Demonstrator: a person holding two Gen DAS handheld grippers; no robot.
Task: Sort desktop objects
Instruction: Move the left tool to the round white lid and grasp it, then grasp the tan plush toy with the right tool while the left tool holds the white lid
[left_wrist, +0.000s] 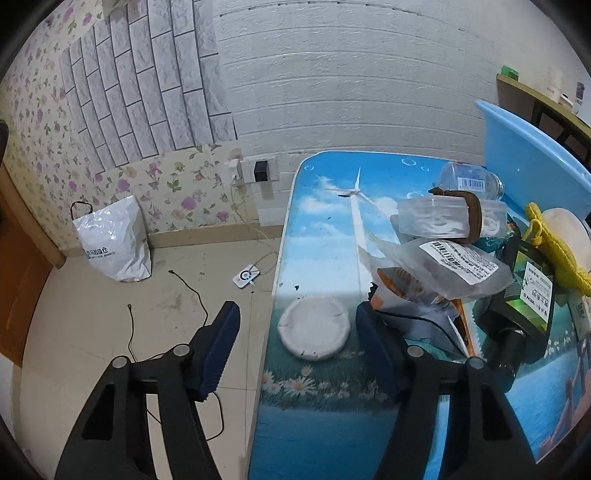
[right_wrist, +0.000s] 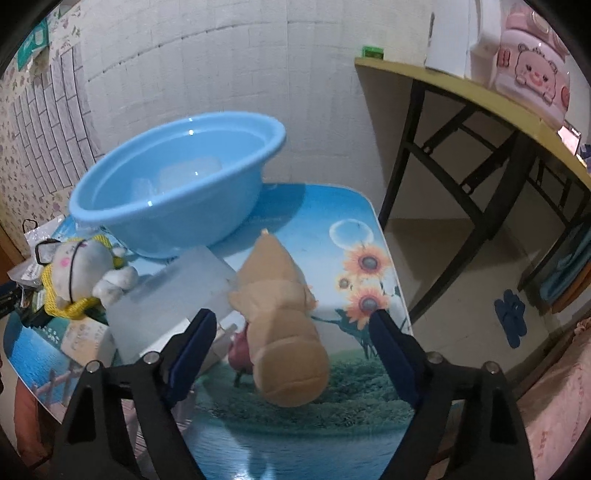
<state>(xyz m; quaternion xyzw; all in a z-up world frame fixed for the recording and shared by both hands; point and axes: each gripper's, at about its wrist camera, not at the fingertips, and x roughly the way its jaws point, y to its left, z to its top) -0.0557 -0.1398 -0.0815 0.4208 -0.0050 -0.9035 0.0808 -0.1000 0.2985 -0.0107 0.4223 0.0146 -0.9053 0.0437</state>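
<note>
Your left claw (left_wrist: 295, 325): jaws apart, holding nothing, white round pad (left_wrist: 314, 328) between them on the desk (left_wrist: 325, 236) | your right claw (right_wrist: 291, 325): jaws wide, straddling tan plush toy (right_wrist: 284, 325), pads clear | blue basin (right_wrist: 177, 184) behind, at desk's far edge.

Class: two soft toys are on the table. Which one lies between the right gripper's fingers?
The tan plush toy: it lies lengthwise between the open right gripper. The white toy, with glasses and yellow cord, sits off by the blue basin.
</note>
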